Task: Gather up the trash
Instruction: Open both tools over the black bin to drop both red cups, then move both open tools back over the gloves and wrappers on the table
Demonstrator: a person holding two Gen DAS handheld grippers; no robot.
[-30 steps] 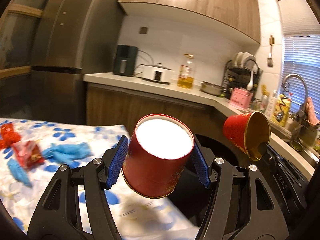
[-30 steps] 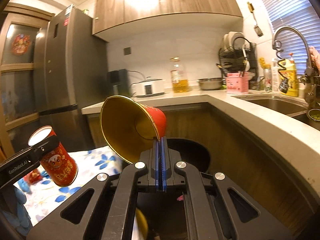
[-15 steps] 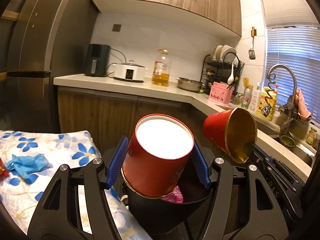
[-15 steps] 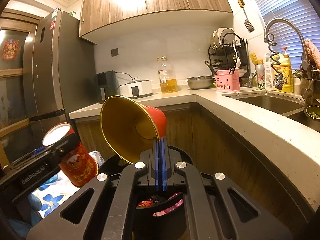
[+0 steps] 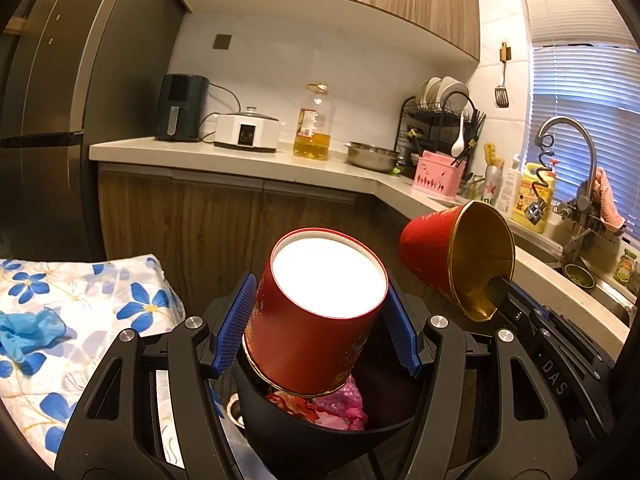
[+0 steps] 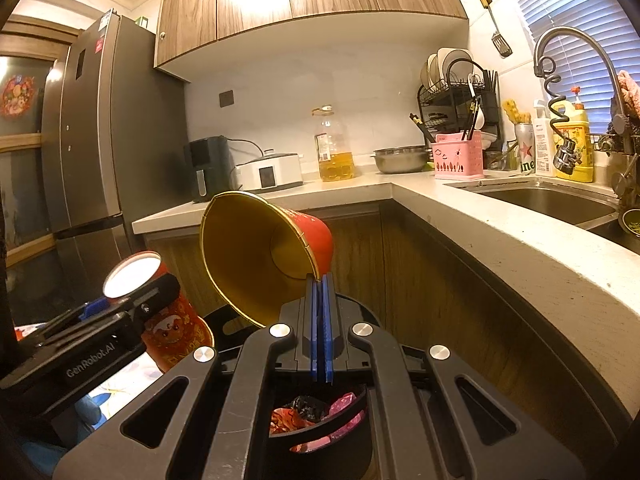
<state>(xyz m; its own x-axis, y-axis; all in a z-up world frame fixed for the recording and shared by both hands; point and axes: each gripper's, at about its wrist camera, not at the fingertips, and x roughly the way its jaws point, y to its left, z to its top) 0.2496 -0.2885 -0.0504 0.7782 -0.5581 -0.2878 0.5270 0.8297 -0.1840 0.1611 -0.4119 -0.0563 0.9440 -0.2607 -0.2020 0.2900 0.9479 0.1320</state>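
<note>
A red canister with a white lid is clamped between the blue pads of my left gripper, tilted, just above the black trash bin. Pink and red wrappers lie inside the bin. To the right, my right gripper pinches the rim of a red paper cup with a gold inside. In the right wrist view the cup lies on its side above the shut right gripper, over the bin. The canister and left gripper are at lower left.
A table with a blue-flowered cloth stands left of the bin, a blue glove on it. Wooden cabinets and a counter with appliances run behind; the counter edge and sink are close on the right. A fridge stands at left.
Both grippers have swung right, away from the table, carrying canister and cup. The bin, earlier behind the canister, now lies directly beneath it with its trash in view.
</note>
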